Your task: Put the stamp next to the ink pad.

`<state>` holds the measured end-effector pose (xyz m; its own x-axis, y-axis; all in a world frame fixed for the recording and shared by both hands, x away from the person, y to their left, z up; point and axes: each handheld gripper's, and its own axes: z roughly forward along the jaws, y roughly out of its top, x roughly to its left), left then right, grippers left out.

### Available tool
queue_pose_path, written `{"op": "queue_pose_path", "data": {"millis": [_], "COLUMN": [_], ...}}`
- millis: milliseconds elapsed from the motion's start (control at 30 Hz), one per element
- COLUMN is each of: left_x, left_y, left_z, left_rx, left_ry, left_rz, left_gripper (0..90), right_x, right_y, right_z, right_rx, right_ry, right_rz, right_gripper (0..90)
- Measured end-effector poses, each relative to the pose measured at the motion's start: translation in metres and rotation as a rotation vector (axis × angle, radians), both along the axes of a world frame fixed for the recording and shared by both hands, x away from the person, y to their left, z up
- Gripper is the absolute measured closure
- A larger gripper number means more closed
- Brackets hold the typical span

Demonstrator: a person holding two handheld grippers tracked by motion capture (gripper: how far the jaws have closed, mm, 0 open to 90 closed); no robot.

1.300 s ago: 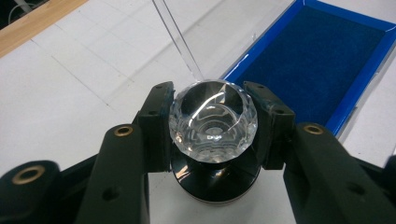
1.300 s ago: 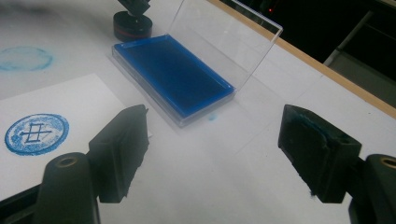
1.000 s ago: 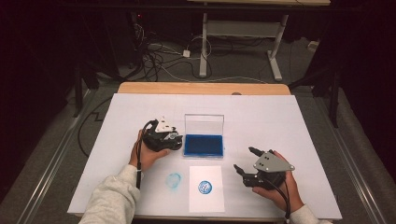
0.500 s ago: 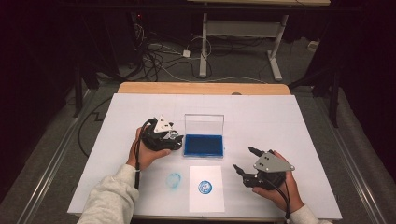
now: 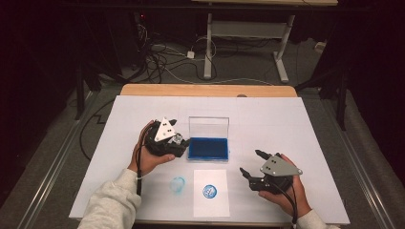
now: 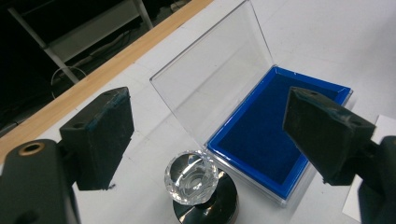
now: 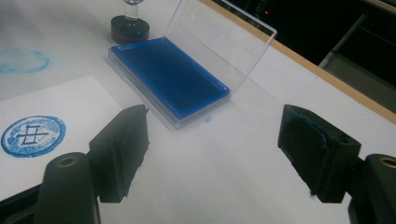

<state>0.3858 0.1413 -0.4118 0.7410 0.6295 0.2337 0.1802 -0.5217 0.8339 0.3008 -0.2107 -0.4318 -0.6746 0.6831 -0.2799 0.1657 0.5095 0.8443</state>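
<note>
Clear-handled stamp [image 6: 195, 182] stands on the tabletop [image 5: 296, 124] just beside the blue ink pad [image 6: 275, 130], between the left claw's [image 6: 205, 135] spread jaws; right claw [image 7: 210, 154] gapes empty.

From where I sit, no words, brand names or numbers can be read. The one sign I can make out is a blue round stamped mark [image 7: 32, 136] on the white sheet of paper [image 7: 70, 100], lying ahead and to the left of my right gripper [image 7: 212, 149]: a ring around a cross-barred figure, like a character I cannot read. Beyond the sheet lies a blurred blue smudge [image 7: 22, 60] on the surface [image 7: 261, 93], with no legible shape.
</note>
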Motion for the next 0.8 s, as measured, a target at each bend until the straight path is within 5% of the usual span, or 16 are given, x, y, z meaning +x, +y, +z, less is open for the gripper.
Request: {"op": "queue_pose_path", "data": {"millis": [433,567,800], "left_x": [-0.011,-0.017,-0.028], "left_y": [-0.003,-0.002,-0.002], "left_z": [0.008,0.012,0.017], "left_rx": [0.003,-0.007,-0.021], "left_ry": [-0.009,-0.052,-0.063], "left_rz": [-0.028,-0.025,-0.064], "left_gripper": [16.1,16.1,16.2], "right_x": [-0.001,-0.002,-0.003], "right_y": [-0.002,-0.003,-0.003], "right_z": [0.001,0.002,0.003], "right_rx": [0.001,-0.003,0.002], "right_ry": [-0.009,-0.020,-0.023], "right_rz": [-0.006,-0.013,-0.015], "right_gripper": [24.6,24.6,24.6]}}
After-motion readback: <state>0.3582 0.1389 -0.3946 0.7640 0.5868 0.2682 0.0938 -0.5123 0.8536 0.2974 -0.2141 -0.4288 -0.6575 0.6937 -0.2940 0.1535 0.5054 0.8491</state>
